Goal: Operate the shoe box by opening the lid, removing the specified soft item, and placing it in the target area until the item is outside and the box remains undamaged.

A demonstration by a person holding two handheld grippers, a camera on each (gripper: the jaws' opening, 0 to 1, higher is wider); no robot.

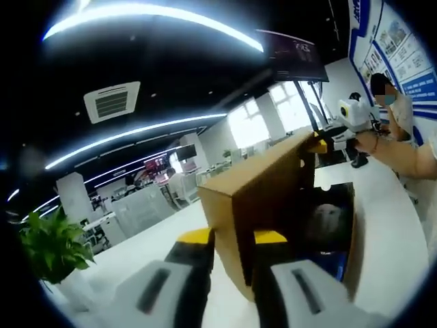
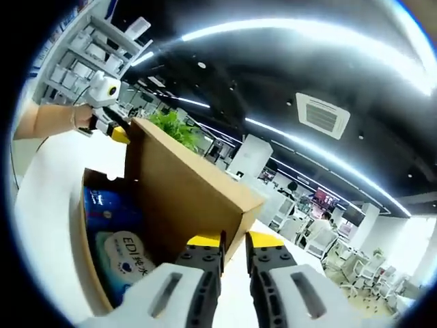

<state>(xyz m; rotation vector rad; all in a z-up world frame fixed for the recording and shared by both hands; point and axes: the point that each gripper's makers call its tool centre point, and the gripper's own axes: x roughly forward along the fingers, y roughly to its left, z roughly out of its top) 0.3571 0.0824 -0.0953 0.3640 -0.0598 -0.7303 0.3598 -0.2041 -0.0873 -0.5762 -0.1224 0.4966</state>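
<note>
The brown cardboard shoe box [image 2: 171, 198] sits on the white counter [image 1: 389, 225], lid [image 1: 263, 188] raised. Left gripper [image 1: 232, 239] and right gripper [image 2: 233, 240] each clench the lid's edge. A blue-and-white soft pack [image 2: 119, 253] lies inside.

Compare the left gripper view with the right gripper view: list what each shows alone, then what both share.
Left gripper view alone: a dark wall screen and blue wall posters.

Right gripper view alone: the blue soft package lying in the box, and white shelving.

Shared: the cardboard lid raised, each hand-held gripper clamping one edge, a green plant, ceiling light strips.
</note>
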